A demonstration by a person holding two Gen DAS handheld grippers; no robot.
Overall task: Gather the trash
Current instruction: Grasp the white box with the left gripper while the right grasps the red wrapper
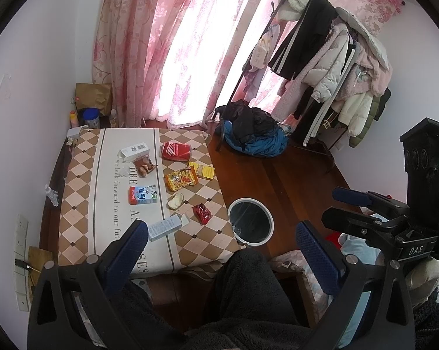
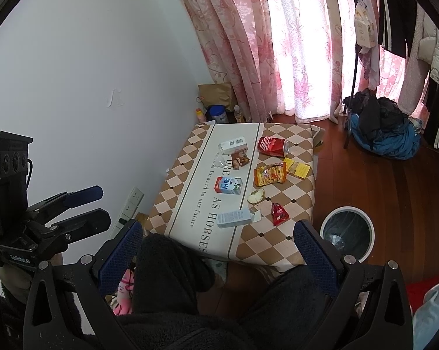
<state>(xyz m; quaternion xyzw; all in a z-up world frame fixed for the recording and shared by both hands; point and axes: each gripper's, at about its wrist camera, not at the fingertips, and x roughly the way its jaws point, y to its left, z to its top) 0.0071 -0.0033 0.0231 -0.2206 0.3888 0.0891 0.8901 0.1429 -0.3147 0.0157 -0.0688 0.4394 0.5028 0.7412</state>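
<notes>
A low table with a checked cloth [image 1: 82, 175] [image 2: 278, 242] carries scattered trash: a red can [image 1: 175, 151] [image 2: 273, 145], a yellow snack bag [image 1: 181, 178] [image 2: 269, 175], a milk carton [image 1: 142, 195] [image 2: 228, 185], a red wrapper [image 1: 202, 213] [image 2: 278, 213], a pale blue box [image 1: 165, 227] [image 2: 235, 218] and a bread piece [image 1: 175, 200]. A white-rimmed bin [image 1: 248, 199] [image 2: 348, 209] stands on the floor to the table's right. My left gripper [image 1: 224, 245] [image 2: 101, 205] hovers open at the near edge, holding nothing. My right gripper [image 2: 219, 242] [image 1: 336, 207] is open and empty too.
A person's knees in dark fleece [image 1: 248, 277] sit under both grippers. A pile of clothes [image 1: 254, 134] lies on the wooden floor beyond the bin, with a loaded clothes rack [image 1: 336, 58] behind. Bottles and a tub [image 1: 91, 116] stand past the table's far corner.
</notes>
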